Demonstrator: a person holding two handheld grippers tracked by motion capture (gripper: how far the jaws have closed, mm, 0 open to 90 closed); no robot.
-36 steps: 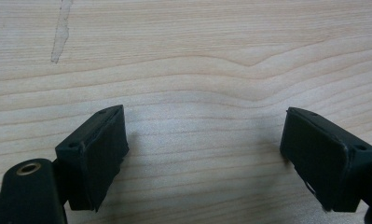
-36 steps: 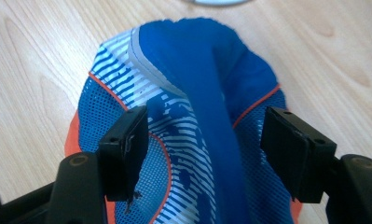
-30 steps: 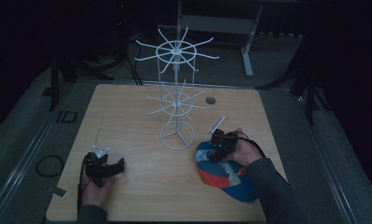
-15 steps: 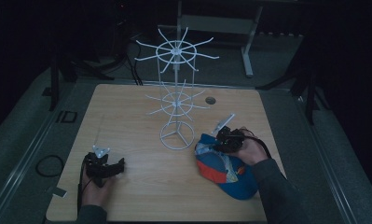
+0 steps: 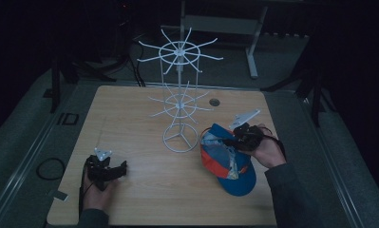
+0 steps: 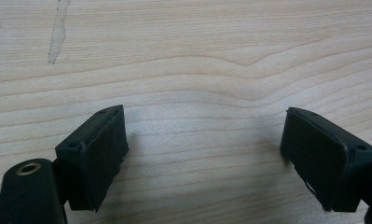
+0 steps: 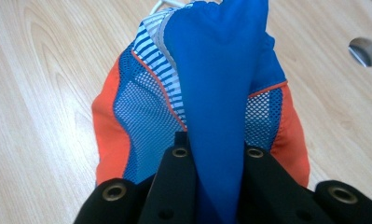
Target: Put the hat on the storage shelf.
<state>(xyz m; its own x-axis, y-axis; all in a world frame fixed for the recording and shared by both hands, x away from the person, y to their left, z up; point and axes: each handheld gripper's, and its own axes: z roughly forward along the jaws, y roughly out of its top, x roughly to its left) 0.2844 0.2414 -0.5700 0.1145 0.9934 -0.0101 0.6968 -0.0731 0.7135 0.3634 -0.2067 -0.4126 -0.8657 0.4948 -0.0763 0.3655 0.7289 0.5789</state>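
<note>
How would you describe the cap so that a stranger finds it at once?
Start at the white wire rack on the wooden table. Right of its ring base lies the cap, pinched by the right gripper. It is the one colourful thing: blue, orange, with mesh.

The left gripper (image 5: 112, 170) rests low over the near left of the table, its jaws spread wide with nothing between them. The right gripper (image 5: 231, 141), held in the person's right hand (image 5: 265, 149), has its jaws clamped on blue cap fabric (image 7: 216, 112).
</note>
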